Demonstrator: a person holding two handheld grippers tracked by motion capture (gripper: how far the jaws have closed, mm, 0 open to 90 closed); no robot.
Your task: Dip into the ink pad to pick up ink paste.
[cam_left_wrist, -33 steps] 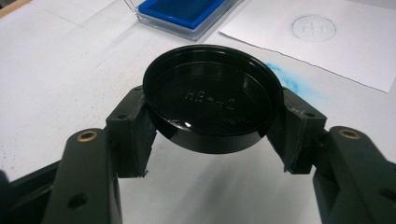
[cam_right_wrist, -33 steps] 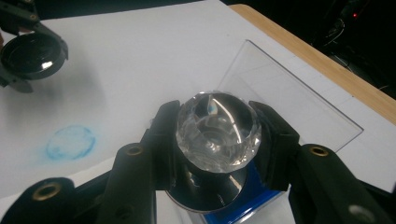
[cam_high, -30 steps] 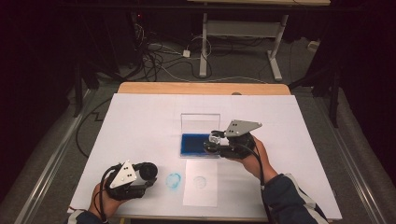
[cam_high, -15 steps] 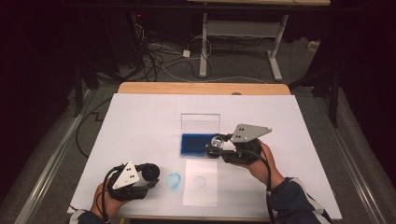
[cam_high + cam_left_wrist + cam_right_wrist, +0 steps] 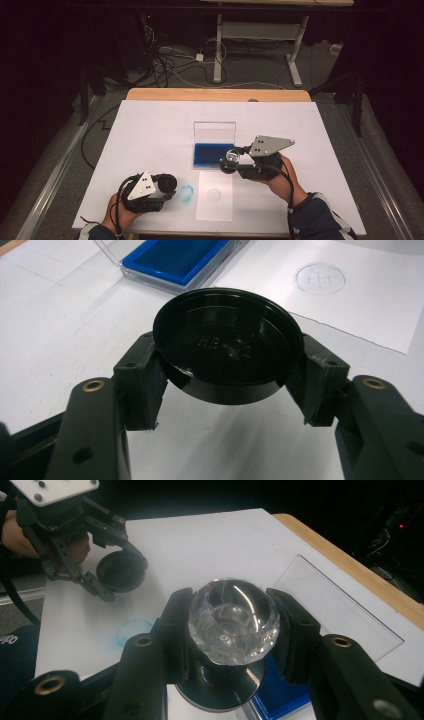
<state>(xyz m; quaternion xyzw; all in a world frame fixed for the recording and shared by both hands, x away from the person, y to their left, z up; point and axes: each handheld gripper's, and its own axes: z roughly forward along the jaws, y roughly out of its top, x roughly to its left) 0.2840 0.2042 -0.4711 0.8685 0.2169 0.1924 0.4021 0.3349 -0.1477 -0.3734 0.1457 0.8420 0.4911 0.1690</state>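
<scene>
So the left gripper [image 5: 167, 182] is clamping a round black cap [image 5: 227, 342] between its jaws, hovering low near the front-left of the white table [image 5: 150, 130], just beside a faint blue ring mark [image 5: 186, 193]. Over on the other side, the right gripper [image 5: 231, 161] is squeezing the clear faceted knob of a stamp [image 5: 233, 617], holding it right at the front edge of the blue ink pad [image 5: 210, 154], whose clear lid is standing open. A white sheet [image 5: 216, 210] with a faint circle is lying just in front of the pad.
</scene>
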